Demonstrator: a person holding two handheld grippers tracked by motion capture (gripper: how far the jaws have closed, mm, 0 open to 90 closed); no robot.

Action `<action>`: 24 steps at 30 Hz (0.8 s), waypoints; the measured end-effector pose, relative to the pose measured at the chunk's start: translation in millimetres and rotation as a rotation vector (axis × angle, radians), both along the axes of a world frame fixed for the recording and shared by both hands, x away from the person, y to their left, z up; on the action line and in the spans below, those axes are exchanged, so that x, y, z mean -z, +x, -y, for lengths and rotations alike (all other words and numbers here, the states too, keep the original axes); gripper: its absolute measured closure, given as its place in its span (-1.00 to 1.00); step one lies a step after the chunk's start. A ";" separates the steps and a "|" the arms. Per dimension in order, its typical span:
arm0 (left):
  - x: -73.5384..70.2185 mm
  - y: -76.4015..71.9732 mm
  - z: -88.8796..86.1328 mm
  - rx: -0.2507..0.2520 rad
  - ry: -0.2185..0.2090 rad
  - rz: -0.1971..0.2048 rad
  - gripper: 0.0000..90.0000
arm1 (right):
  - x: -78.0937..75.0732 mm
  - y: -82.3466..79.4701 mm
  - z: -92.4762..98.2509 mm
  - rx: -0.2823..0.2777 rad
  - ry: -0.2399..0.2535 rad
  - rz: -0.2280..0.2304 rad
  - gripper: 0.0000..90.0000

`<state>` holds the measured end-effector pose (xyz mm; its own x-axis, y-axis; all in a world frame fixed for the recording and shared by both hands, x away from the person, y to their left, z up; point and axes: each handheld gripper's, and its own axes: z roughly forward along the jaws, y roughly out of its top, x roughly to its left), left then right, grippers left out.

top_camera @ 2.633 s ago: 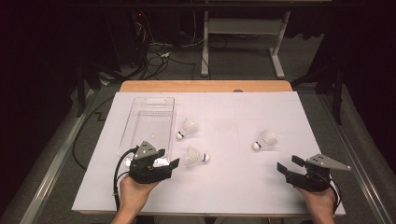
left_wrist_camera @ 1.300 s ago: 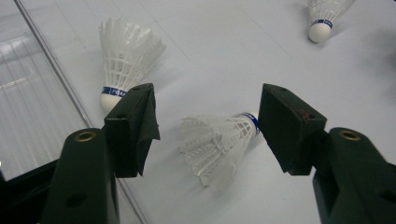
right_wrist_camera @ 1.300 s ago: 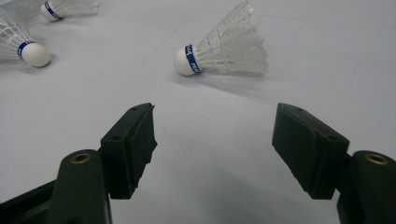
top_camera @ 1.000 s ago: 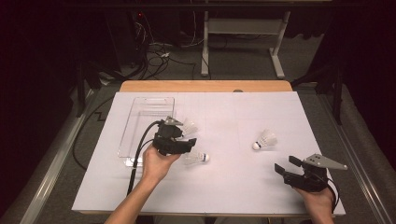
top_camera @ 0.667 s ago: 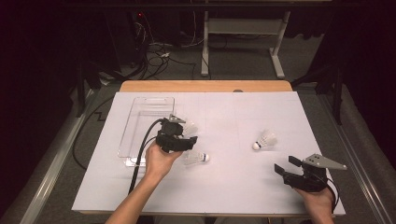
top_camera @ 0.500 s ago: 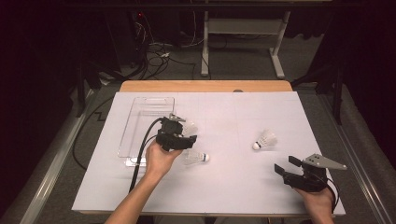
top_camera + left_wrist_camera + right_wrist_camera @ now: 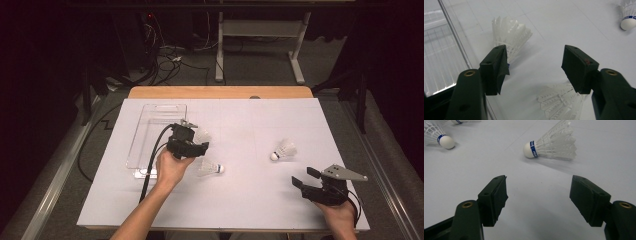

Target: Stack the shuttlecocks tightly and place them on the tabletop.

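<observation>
- Your left gripper [image 7: 192,145] hovered beside the clear tray [image 7: 150,131], its jaws spread wide and gripping nothing.
- One shuttlecock [image 7: 510,35] lay just past the left jaw at 11 o'clock in the left gripper view, close to the tray's wall.
- A second shuttlecock [image 7: 210,168] lay at 5 o'clock from that gripper, near your left hand [image 7: 170,167].
- Your right gripper [image 7: 312,182] sat low at the sheet's near right corner, jaws wide apart and empty.
- A third shuttlecock [image 7: 284,149] lay at 11 o'clock from it, well apart.
</observation>
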<state>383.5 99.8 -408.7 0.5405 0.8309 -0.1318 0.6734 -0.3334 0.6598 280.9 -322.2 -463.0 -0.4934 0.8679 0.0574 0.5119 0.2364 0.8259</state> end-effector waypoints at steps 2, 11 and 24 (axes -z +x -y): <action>-0.5 0.3 0.2 -0.001 0.003 0.000 -0.15 | 0.0 0.0 0.5 0.001 0.001 0.002 -0.33; -9.7 9.6 9.9 0.004 0.024 0.004 -0.15 | 0.1 -0.1 0.3 -0.002 0.004 -0.003 -0.33; -12.4 36.7 14.8 -0.051 0.031 -0.030 -0.18 | 0.7 0.6 0.7 -0.007 0.003 -0.008 -0.33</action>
